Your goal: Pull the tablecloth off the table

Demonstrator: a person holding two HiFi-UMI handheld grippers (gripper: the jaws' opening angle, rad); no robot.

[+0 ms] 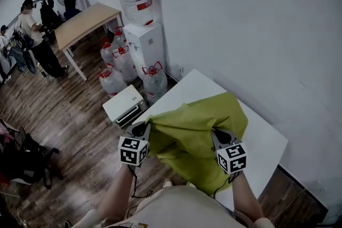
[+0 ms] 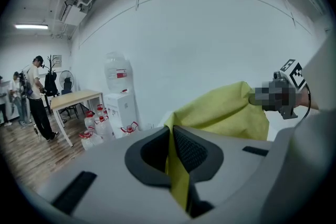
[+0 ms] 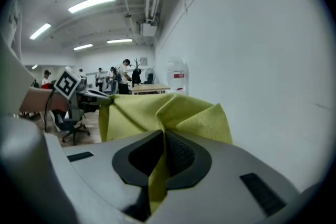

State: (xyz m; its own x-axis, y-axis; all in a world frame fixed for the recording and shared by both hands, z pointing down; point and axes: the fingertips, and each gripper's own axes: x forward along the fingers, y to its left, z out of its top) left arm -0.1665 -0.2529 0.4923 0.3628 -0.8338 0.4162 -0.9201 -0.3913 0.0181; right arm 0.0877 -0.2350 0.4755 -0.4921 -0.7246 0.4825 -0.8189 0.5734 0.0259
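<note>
**Head view** — the yellow-green tablecloth (image 1: 199, 124) is lying bunched over the near end of the white counter (image 1: 263, 139). Its front edge is hanging lifted between the left tongs (image 1: 145, 128) and the right tongs (image 1: 216, 135). The far end of the counter is showing bare.

**Left gripper view** — the left tongs (image 2: 172, 148) are pinching fully closed on a thin fold of the tablecloth (image 2: 226, 110). The cloth is running up between the ribbed pads and sagging across toward the other hand. It is draping rather than holding any shape.

**Right gripper view** — the right tongs (image 3: 161, 153) are likewise clamping closed on a gathered fold. The tablecloth (image 3: 168, 113) is fanning out beyond them in soft creases.

The cloth is looking light, limp and thin, with nothing fragile about it. It should slide easily over the smooth counter. Being so thin, it may be slipping through the pads under a sharp tug. Holding it near the front edge, hands apart and with a doubled fold in each pinch, seems the surest hold.
</note>
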